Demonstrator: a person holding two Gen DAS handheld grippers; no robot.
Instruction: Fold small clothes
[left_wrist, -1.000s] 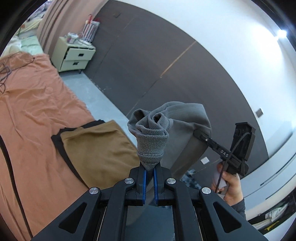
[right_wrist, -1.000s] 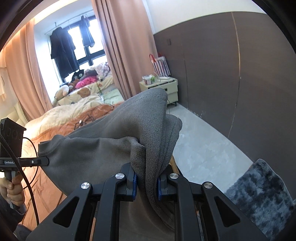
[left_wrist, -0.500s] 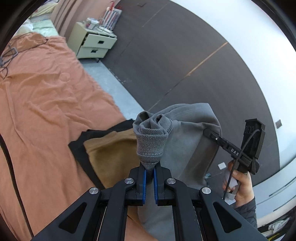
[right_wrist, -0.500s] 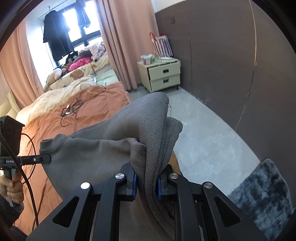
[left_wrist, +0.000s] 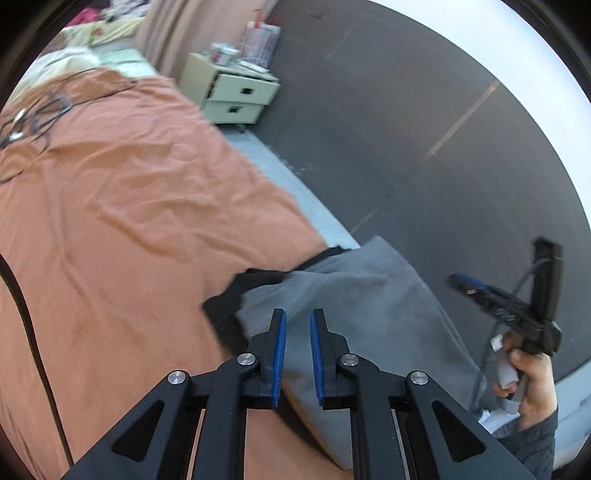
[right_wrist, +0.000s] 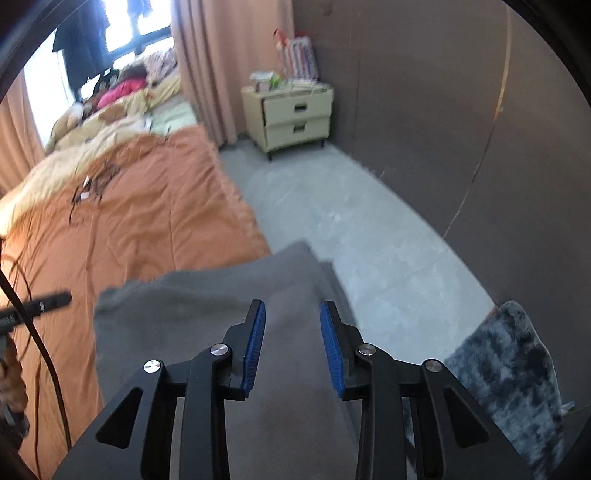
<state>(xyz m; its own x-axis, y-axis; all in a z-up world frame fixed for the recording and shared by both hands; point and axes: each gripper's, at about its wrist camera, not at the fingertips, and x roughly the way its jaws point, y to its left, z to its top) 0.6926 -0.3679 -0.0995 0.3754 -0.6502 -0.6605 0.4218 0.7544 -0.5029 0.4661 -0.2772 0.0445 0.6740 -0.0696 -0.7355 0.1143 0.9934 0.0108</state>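
A grey garment (left_wrist: 354, 299) lies folded on the orange bedspread (left_wrist: 122, 206) near the bed's right edge, on top of a black garment (left_wrist: 225, 306) whose edge shows at its left. It also shows in the right wrist view (right_wrist: 192, 302). My left gripper (left_wrist: 295, 321) is open and empty just above the grey garment. My right gripper (right_wrist: 291, 314) is open and empty above the same garment; it shows in the left wrist view (left_wrist: 461, 282) held by a hand at the right.
A cream bedside cabinet (right_wrist: 291, 118) stands by the dark wall panel. Grey floor (right_wrist: 354, 229) runs beside the bed. A dark fluffy rug (right_wrist: 517, 376) lies at the lower right. Cables (left_wrist: 33, 122) and pillows (right_wrist: 110, 110) lie at the bed's far end.
Both grippers lowered the grey garment onto the pile at the bed's edge, then opened and let it go. The tan garment is now covered by it.
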